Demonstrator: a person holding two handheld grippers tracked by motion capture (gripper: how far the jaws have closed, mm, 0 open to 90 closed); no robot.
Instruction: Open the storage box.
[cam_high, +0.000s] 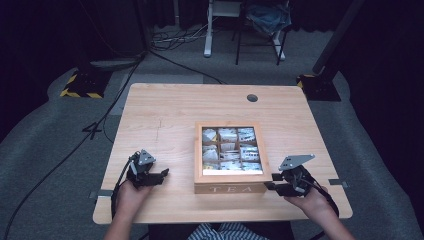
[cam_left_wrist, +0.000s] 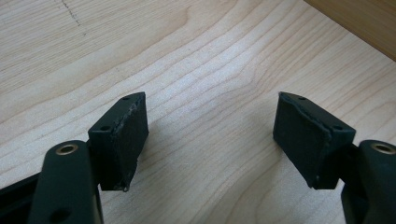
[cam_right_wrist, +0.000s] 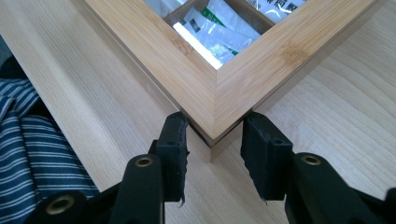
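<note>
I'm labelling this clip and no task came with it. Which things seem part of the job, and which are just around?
Likely in use:
- tea box, closed, packets seen through its window
- right gripper, jaws straddling the box's near corner
- left gripper, open over bare table

Just around:
- chair on the floor beyond the table
- floor cables

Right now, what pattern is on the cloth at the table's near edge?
Dark blue with thin white stripes; the striped cloth shows best in the right gripper view.
</note>
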